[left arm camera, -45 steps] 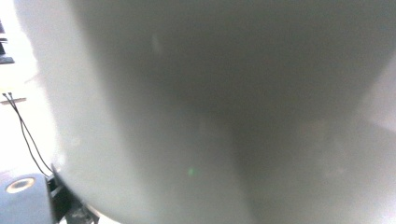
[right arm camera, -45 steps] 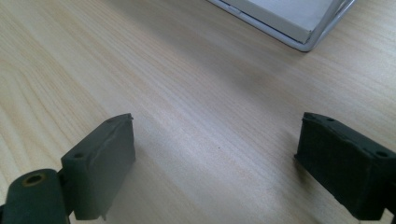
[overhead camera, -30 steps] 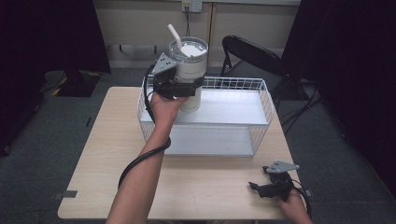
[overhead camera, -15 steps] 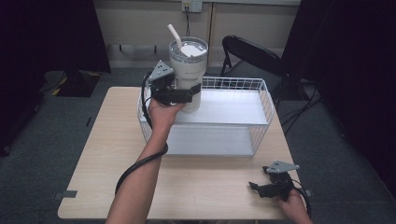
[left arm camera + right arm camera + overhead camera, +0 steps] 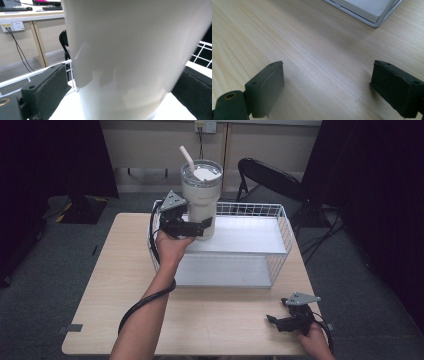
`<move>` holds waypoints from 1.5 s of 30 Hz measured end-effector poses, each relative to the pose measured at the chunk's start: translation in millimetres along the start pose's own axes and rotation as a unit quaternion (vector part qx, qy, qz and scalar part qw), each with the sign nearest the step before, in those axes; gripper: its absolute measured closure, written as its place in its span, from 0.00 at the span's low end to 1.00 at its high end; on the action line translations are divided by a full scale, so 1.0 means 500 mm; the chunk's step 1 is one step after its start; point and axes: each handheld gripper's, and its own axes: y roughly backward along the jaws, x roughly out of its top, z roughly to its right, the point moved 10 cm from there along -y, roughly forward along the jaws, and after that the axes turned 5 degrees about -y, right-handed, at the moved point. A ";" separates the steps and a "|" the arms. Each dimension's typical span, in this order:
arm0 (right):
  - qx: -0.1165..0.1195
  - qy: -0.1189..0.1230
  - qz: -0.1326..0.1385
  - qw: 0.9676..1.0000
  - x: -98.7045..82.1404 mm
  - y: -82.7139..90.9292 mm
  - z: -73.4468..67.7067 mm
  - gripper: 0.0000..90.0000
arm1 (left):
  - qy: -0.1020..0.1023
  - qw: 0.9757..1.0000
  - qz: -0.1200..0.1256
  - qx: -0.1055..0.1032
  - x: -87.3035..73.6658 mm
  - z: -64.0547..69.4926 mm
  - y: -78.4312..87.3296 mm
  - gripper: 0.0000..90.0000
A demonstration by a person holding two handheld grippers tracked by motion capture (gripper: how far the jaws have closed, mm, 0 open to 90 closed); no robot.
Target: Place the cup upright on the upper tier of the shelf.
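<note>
White tumbler between left gripper fingers — just opening, gaps showing — upright in wire basket

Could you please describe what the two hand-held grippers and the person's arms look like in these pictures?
Both are black. The left hand-held gripper and the right hand-held gripper each carry a grey three-cornered plate on top and two blocky black jaws with dark, matte pads. A black cable loops under the left forearm; another trails by the right wrist. No sleeves are visible on the forearms.
</note>
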 end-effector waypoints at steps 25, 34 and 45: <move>0.000 0.000 -0.001 1.000 0.000 0.000 0.000 0.12 | -0.003 1.000 -0.022 -0.014 -0.034 0.005 0.120 0.07; 0.001 0.000 -0.001 1.000 -0.001 0.000 0.000 0.12 | -0.009 0.999 -0.029 -0.024 -0.060 0.021 0.170 0.08; 0.000 0.001 -0.001 1.000 -0.001 0.000 0.000 0.12 | -0.004 0.999 -0.030 -0.039 -0.103 0.042 0.212 0.09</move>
